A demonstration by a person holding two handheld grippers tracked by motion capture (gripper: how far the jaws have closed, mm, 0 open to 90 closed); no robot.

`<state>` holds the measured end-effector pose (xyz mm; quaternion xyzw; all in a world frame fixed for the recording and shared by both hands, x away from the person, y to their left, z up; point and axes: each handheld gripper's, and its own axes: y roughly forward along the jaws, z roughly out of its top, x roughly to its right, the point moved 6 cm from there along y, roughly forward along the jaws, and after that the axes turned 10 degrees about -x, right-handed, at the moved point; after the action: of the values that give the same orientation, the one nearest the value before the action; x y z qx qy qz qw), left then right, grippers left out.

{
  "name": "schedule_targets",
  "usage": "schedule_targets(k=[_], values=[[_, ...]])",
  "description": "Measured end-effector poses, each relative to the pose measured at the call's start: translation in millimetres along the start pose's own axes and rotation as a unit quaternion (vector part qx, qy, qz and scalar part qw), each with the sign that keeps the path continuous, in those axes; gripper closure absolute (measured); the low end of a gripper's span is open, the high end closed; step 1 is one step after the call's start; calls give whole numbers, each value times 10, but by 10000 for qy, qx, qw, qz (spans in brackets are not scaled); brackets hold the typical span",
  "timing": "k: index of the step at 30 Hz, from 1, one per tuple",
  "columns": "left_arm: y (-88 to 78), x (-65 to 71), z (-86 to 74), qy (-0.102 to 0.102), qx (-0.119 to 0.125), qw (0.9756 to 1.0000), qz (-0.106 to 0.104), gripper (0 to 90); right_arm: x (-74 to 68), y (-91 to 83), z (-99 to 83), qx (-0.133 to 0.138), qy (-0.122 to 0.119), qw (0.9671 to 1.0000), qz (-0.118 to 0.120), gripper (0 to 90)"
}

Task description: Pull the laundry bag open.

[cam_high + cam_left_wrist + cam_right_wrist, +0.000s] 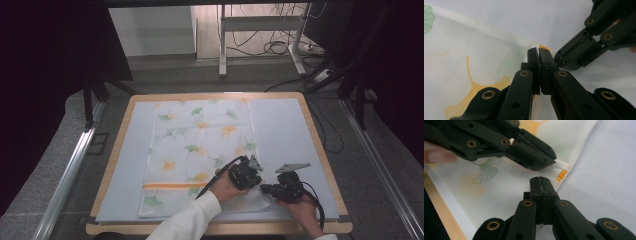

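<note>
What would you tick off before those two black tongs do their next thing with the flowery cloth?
1. Left tongs shut: ok, the jaws stand together at the edge of the white leaf-printed cloth.
2. Right tongs shut: ok, the jaws meet at the cloth's near corner.
3. Cloth really pinched by each pair: cannot tell, the jaw tips hide the fabric.
4. The two tongs apart from each other: ok, close but not touching.
5. Rest of the cloth lying flat on the pale blue mat: ok, only the near right corner is rumpled.
6. Trailing black cable off the cloth: not ok, it lies across it.
</note>
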<state>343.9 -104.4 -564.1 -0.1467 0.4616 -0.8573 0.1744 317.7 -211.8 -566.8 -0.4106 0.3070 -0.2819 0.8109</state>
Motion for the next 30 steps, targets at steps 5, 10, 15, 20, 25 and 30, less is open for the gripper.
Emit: schedule_targets(k=[5, 10, 15, 20, 25, 30], values=[[21, -6, 39, 8, -120, 9999, -120, 838, 1, 0, -1, -3, -24, 10000, -32, 894], [32, -10, 56, 60, -166, 9998, -76, 824, -3, -1, -2, -14, -28, 10000, -43, 894], [17, -4, 48, 110, -166, 9998, 28, 891, -1, 0, -1, 1, -23, 10000, -38, 894], [3, 3, 22, 137, -152, 9997, 124, 900, -2, 1, -2, 0, -30, 10000, -45, 894], [-13, 1, -4, 159, -150, 9997, 137, 900, -3, 1, -1, -7, -26, 10000, -48, 895], [-35, 12, -36, 115, -179, 9997, 127, 900, -2, 1, -1, -12, 43, 10000, -17, 896]])
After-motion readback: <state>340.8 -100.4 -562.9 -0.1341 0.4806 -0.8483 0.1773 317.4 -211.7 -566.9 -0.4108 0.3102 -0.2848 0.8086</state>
